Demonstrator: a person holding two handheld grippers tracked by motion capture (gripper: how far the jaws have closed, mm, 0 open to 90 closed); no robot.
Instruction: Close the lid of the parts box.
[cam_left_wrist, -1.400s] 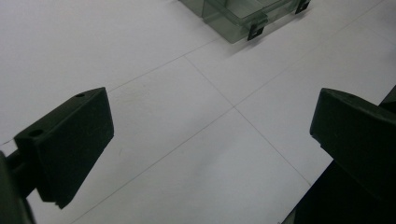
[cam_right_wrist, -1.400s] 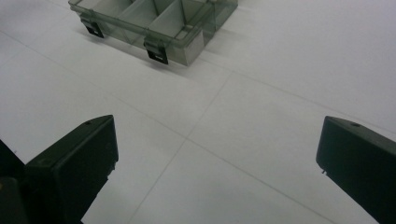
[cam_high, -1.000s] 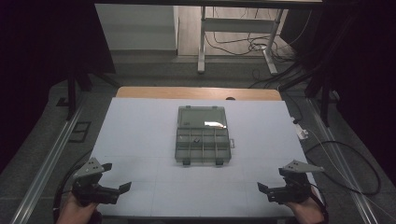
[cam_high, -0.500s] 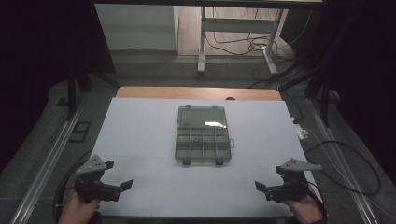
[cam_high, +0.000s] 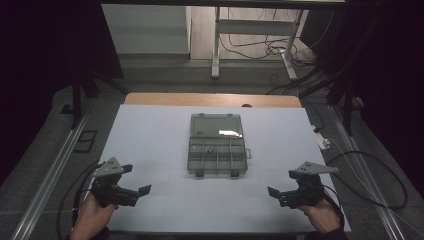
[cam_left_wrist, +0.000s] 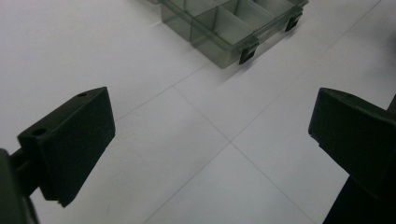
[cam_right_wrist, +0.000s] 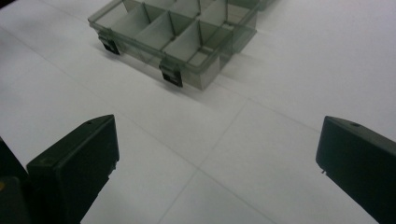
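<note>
A grey see-through compartment box (cam_high: 217, 145) lies open in the middle of the white table, its lid folded flat toward the far side. A small dark thing (cam_high: 211, 150) sits in one compartment. My left gripper (cam_high: 136, 179) hovers near the front left, open and empty, well short of the box. My right gripper (cam_high: 283, 184) is at the front right, also open and empty. In the left gripper view the box (cam_left_wrist: 233, 28) lies ahead, past the gripper (cam_left_wrist: 210, 140) with its jaws wide apart. In the right gripper view the box's latches (cam_right_wrist: 170, 74) face the gripper (cam_right_wrist: 215, 154).
The white table top (cam_high: 150, 135) ends at a wooden strip (cam_high: 210, 100) at the back. A small white plug (cam_high: 324, 143) and a cable (cam_high: 360, 170) lie by the right edge. Metal rails run along both sides.
Both grippers have shifted slightly forward and inward over the table. Both stay open, and the box has not moved.
</note>
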